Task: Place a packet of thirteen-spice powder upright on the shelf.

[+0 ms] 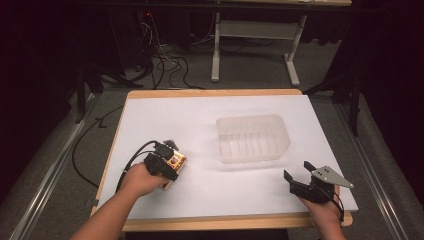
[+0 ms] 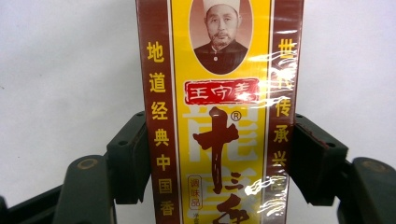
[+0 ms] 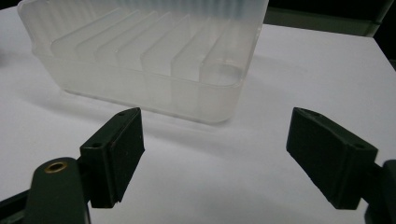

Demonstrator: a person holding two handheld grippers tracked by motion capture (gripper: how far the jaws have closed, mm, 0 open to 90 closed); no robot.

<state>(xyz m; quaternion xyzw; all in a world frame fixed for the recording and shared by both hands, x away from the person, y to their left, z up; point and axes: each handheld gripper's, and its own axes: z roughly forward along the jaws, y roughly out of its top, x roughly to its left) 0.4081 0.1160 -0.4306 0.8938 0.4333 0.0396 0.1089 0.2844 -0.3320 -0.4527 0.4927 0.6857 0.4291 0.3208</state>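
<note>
Left gripper (image 1: 167, 162) jaws pinch the film-wrapped spice box (image 2: 219, 112) at the table's (image 1: 240, 200) left, seemingly just off the surface. Right gripper (image 1: 305, 177) jaws spread, idle near the ribbed clear bin (image 1: 252, 137). Risk: glossy wrap slips, box tilts when carried.

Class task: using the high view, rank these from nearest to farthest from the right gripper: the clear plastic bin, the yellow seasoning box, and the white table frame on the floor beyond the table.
1. Clear plastic bin, mid-table, up and to the left of the right gripper.
2. Yellow seasoning box, across the table on the left side, held in the left gripper.
3. White table frame, on the floor beyond the table's far edge.
</note>
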